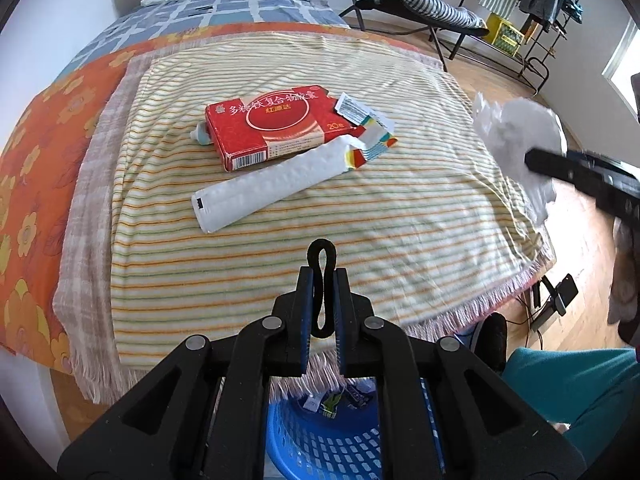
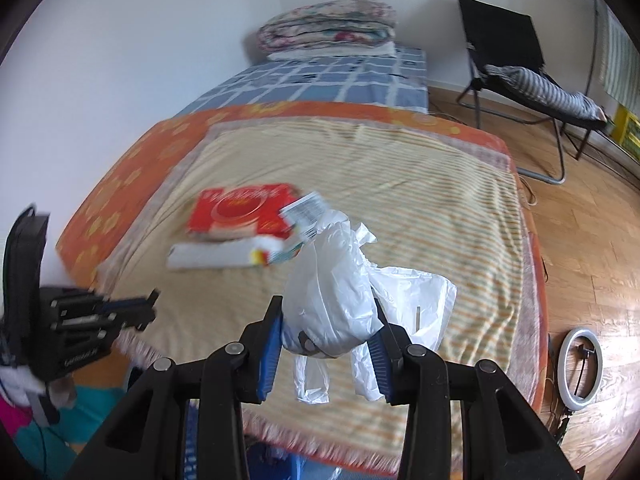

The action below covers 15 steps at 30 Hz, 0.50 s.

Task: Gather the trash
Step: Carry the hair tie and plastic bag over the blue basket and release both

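My left gripper [image 1: 323,276] is shut on a thin black elastic loop [image 1: 322,254] that pokes up past the fingertips, low over the near edge of the striped blanket [image 1: 280,264]. My right gripper [image 2: 326,312] is shut on a crumpled white plastic bag [image 2: 336,280], which hangs above the blanket's right side; the left wrist view shows the bag [image 1: 516,132] too. A red carton [image 1: 272,124], a white padded wrapper [image 1: 264,188], torn packaging [image 1: 368,136] and a small tube [image 1: 200,134] lie mid-blanket. Below the bed edge stands a blue basket [image 1: 320,444] with scraps inside.
The bed runs back to a folded quilt [image 2: 326,24] at the wall. A black folding chair [image 2: 516,64] and a clothes rack [image 1: 532,4] stand on the wooden floor to the right. A ring light [image 2: 580,368] lies on the floor. A person's teal-clad leg [image 1: 576,392] is by the basket.
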Each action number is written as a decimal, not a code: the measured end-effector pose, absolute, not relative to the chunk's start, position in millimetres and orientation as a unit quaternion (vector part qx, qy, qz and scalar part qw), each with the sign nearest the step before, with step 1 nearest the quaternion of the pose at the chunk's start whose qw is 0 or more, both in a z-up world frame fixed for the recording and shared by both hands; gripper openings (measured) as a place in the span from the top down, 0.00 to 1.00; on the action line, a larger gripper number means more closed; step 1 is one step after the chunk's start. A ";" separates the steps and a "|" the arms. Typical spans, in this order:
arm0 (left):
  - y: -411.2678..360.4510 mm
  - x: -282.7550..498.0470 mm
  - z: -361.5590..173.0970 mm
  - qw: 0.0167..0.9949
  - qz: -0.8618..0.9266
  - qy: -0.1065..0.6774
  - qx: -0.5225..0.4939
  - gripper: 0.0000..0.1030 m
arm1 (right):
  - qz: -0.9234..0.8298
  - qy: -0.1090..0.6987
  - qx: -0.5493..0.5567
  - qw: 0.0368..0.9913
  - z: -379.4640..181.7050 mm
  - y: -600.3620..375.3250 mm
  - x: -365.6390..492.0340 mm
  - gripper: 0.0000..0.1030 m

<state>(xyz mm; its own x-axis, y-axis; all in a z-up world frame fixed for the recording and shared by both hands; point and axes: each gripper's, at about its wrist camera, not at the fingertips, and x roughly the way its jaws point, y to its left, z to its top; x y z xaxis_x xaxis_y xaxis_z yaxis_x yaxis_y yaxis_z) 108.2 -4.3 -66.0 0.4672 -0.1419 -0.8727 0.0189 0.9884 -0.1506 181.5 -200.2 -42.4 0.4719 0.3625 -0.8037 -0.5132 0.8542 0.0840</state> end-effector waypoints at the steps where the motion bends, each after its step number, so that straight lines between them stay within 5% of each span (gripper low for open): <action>1: -5.2 105.3 -65.0 0.855 -0.048 0.513 -0.060 0.93 | 0.261 0.445 -0.091 0.852 -42.7 -197.2 172.9 0.61; 15: -18.9 61.2 -64.5 0.860 -0.063 0.505 -0.034 0.93 | 0.313 0.446 -0.133 0.828 -57.8 -173.6 78.6 0.61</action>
<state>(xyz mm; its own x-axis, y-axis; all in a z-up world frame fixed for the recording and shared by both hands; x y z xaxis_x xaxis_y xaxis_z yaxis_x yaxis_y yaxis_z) 61.2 -18.9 -64.5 0.4812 -0.1427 -0.8649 0.0736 0.9898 -0.1223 78.6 -173.6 -57.8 0.4059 0.3988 -0.8223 -0.6363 0.7691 0.0589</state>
